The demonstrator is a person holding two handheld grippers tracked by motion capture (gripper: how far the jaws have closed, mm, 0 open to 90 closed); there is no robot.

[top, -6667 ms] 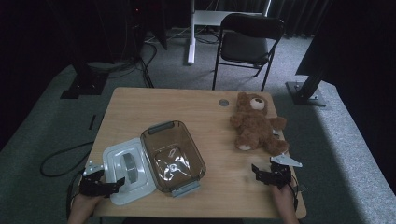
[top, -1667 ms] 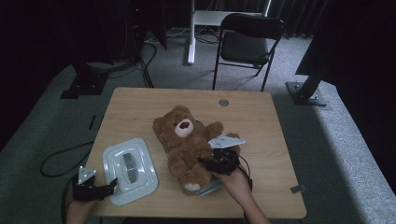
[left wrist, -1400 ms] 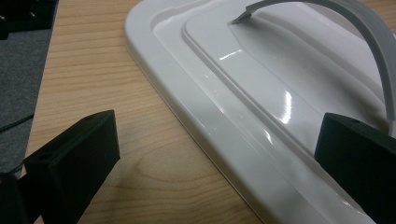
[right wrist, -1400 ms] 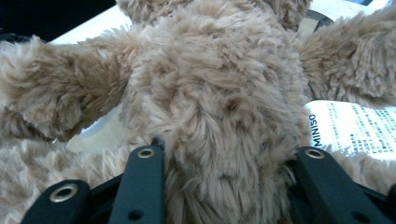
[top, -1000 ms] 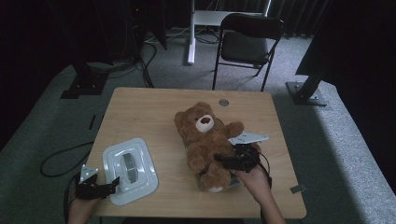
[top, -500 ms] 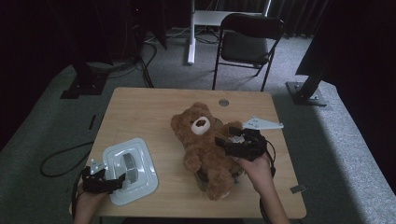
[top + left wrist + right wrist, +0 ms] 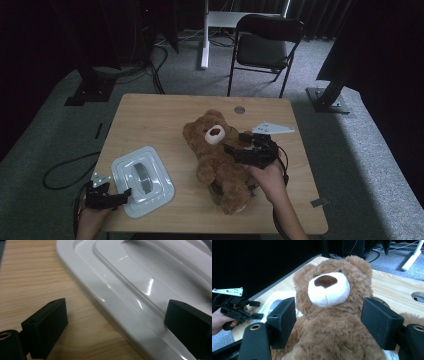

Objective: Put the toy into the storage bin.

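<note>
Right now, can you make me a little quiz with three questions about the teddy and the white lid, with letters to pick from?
1. Where is the white lid?
A. on the chair
B. flat on the table, beside the left gripper
C. on the teddy's head

2. What colour is the teddy bear?
A. brown with a pale muzzle
B. blue
C. all white

3. How do the right gripper's jaws stand?
A. shut tight on the lid
B. apart, either side of the teddy's body
C. closed on nothing

Answers: 1 B, the high view shows it lying on the table by the left gripper. 2 A, its fur is brown. 3 B, the right gripper view shows the teddy between them.
</note>
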